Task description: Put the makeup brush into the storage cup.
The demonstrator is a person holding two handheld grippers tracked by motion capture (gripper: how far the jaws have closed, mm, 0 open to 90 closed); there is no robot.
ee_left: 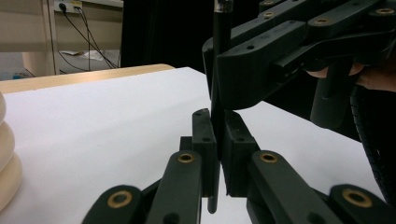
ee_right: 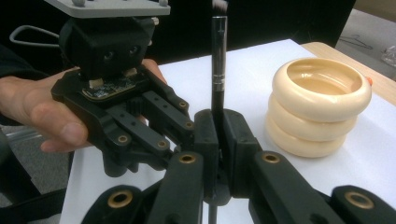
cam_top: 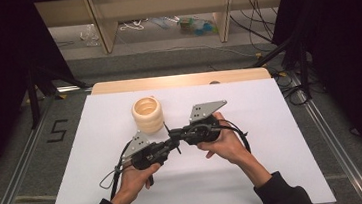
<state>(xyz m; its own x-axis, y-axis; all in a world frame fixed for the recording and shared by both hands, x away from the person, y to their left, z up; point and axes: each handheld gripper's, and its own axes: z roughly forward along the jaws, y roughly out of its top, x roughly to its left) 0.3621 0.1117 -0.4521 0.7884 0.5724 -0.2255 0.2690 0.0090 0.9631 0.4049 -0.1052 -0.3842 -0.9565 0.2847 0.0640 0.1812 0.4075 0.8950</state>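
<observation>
Black pen (ee_right: 218, 65) upright, pinched by both grippers above mid-table.

The left gripper (cam_top: 170, 144) and right gripper (cam_top: 178, 134) meet tip to tip, each clamped tight on the pen. The right gripper view shows the pen's upper barrel; the left gripper view shows its lower end below the jaws. A cream ringed holder (cam_top: 148, 114) stands just beyond; white tabletop (cam_top: 271, 123) lies bare on every side.

one black pen (ee_right: 218, 70), one cream ribbed holder (cam_top: 148, 114), two grippers
</observation>
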